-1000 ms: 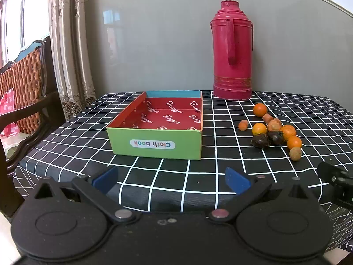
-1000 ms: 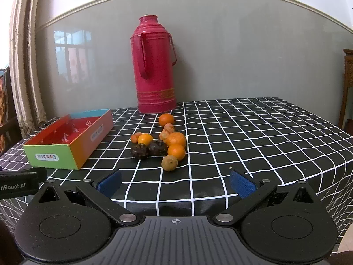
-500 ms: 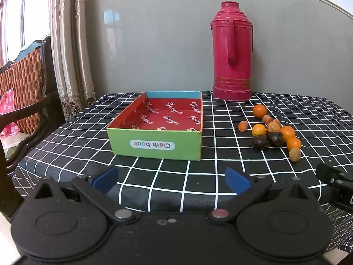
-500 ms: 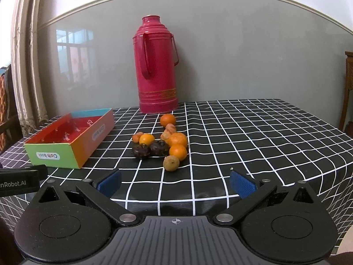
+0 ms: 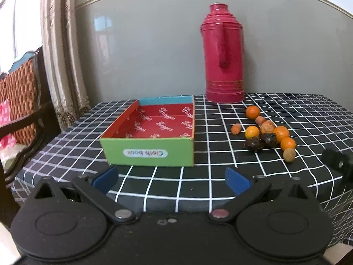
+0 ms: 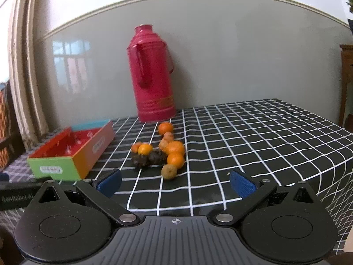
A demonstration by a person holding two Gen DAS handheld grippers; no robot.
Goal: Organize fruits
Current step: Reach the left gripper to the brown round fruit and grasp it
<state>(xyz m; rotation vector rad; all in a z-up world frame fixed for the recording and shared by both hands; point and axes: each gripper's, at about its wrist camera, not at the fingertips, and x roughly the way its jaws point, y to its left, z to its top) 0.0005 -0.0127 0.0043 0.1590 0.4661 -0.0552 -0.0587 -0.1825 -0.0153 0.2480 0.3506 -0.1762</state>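
A pile of small fruits (image 5: 268, 132) lies on the black checked tablecloth: several oranges, two dark fruits (image 6: 149, 158) and a brownish one (image 6: 168, 171). An open box (image 5: 154, 130) with a green front and red inside stands left of the pile; nothing lies inside it. My left gripper (image 5: 171, 180) is open and empty, above the table's front edge, in front of the box. My right gripper (image 6: 175, 182) is open and empty, just short of the brownish fruit. The pile also shows in the right wrist view (image 6: 164, 150), the box at left (image 6: 70, 152).
A tall red thermos (image 5: 224, 55) stands at the back against the grey wall, behind the fruits. A wicker chair (image 5: 19, 101) and curtains (image 5: 61, 50) are off the table's left side. The right gripper's body (image 5: 337, 159) shows at the left wrist view's right edge.
The right gripper has moved forward towards the fruit pile and tilted a little. The left gripper has moved slightly closer to the box. Both stay open.
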